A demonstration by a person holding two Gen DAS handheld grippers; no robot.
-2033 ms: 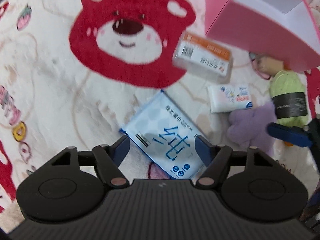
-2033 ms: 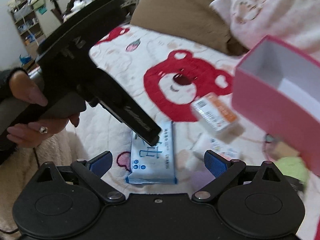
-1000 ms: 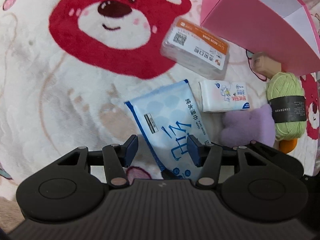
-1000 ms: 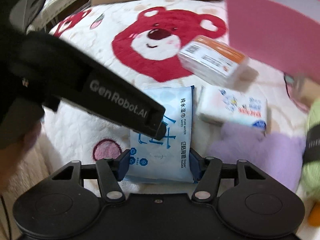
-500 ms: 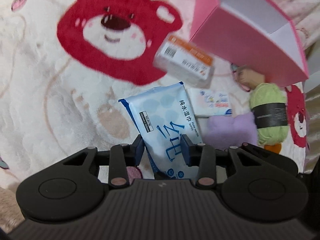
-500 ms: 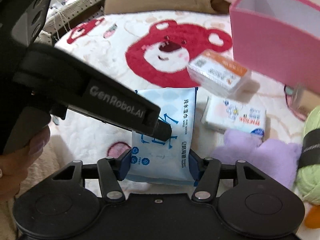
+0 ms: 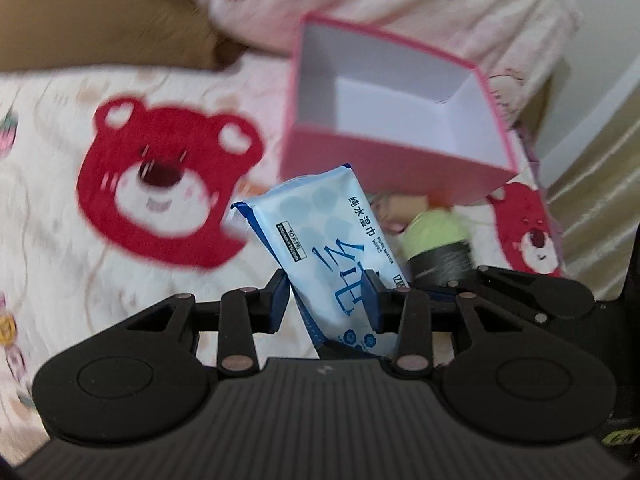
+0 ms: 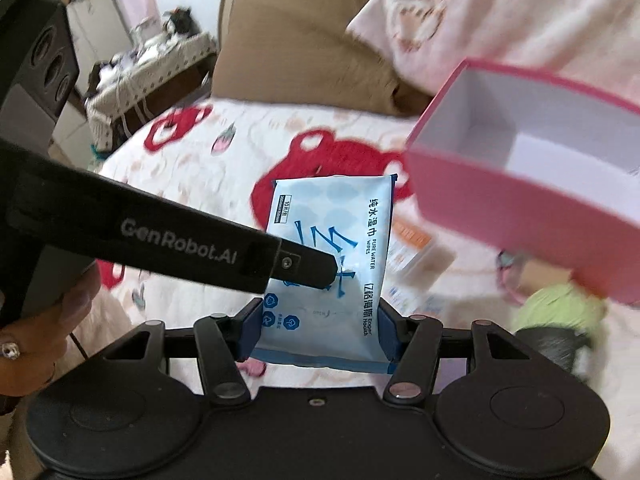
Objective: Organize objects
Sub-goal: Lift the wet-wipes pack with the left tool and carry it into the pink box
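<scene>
— Where is the blue pack of wipes (image 8: 330,264)?

— Up off the bear blanket (image 7: 64,216). Both grippers pinch it.

— How does the right gripper (image 8: 320,330) hold it?

— Its two fingers press the pack's bottom end, one on each side.

— And the left gripper (image 7: 329,303)?

— It squeezes the lower part too, and the pack leans left.

— What's close by?

— The open pink box (image 7: 400,168), just behind the pack's top. Green yarn (image 7: 436,236) lies under the box's edge.

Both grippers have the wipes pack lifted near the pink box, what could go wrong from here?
Both the left gripper and right gripper pinch only the near end of the wipes pack, so the soft pack may sag or twist loose. Its far corner could also catch the pink box wall.
</scene>
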